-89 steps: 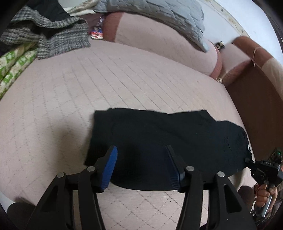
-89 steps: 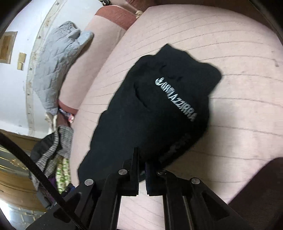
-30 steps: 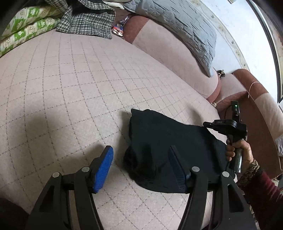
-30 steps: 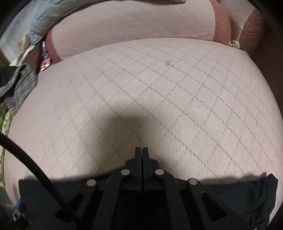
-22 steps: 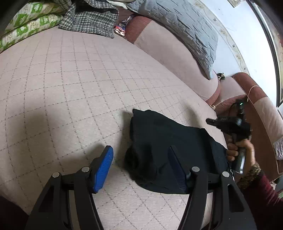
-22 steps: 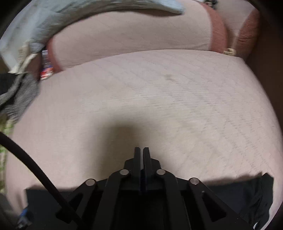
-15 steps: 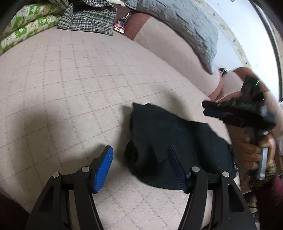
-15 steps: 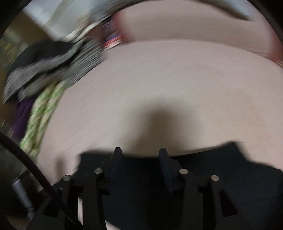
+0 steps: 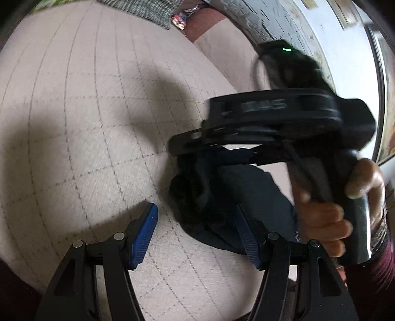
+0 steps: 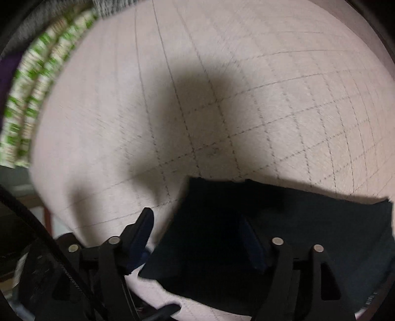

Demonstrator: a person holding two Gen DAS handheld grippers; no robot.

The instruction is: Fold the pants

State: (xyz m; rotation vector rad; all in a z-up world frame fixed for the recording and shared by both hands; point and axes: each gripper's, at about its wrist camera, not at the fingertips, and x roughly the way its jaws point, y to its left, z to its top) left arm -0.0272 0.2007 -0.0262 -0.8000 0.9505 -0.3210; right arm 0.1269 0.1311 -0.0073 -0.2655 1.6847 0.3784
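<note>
On a pale pink quilted sofa seat (image 9: 81,103) stitched in a diamond grid, a pair of black fabric pants (image 10: 284,237) lies folded into a compact, roughly rectangular bundle near the seat's front edge. Above it, the right gripper (image 10: 197,237), a black two-finger tool with dark blue pads, points almost straight down; its jaws are opening and stand spread wide, one finger over bare upholstery beside the bundle's left edge, the other over the dark cloth. Nothing is pinched between its pads. Its shadow falls across the seat beyond the pants.

From the left wrist view, the left gripper (image 9: 195,232), a matching black tool with bright blue ribbed pads (image 9: 145,229), hangs partly spread with its jaws released, and grasps nothing. One pad sits over the seat fabric, the other over the near edge of the pants (image 9: 249,197). Blurred by motion, the right gripper (image 9: 222,160) crosses this view just above the bundle, a green light glowing on its body. A person's right hand (image 9: 330,214) is wrapped around its handle, with a maroon sleeve (image 9: 377,276) at the wrist.

At the back of the seat, a grey quilted cushion (image 9: 266,17) leans on the reddish-brown trimmed backrest. A grey-and-black checked woven garment (image 9: 145,10) lies at the far edge, and a green-and-white patterned cloth (image 10: 32,86) runs along the seat's left side in the right wrist view.
</note>
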